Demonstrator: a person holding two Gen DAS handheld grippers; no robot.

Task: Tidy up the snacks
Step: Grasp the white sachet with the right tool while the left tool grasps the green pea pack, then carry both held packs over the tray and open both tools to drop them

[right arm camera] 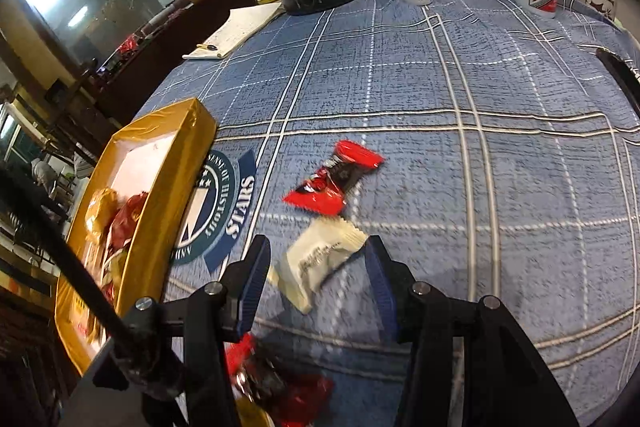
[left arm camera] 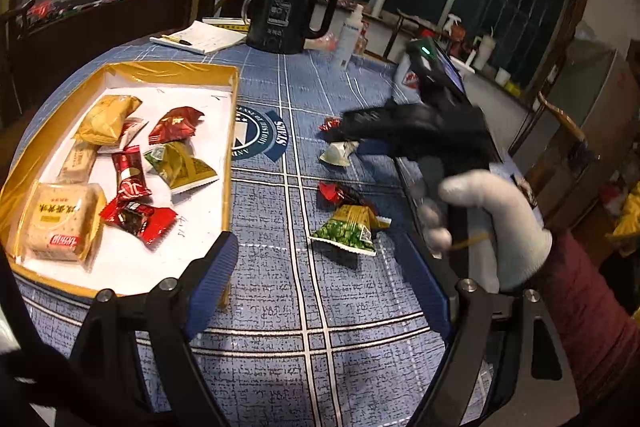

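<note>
Here, a gold tray (left arm camera: pixel 234 83) sits on a blue plaid tablecloth (left arm camera: pixel 304 291), holding several wrapped snacks. Right of the tray, loose on the cloth, lie a white snack packet (right arm camera: pixel 320 259), a red candy (right arm camera: pixel 334 179) and a green-and-gold packet (left arm camera: pixel 348 227). The right gripper (right arm camera: pixel 316 287), held by a white-gloved hand (left arm camera: pixel 492 219), hangs open with the white packet lying between its jaws, not pinched. The left gripper (left arm camera: pixel 328 291) stands wide open and empty beside the tray's near corner.
</note>
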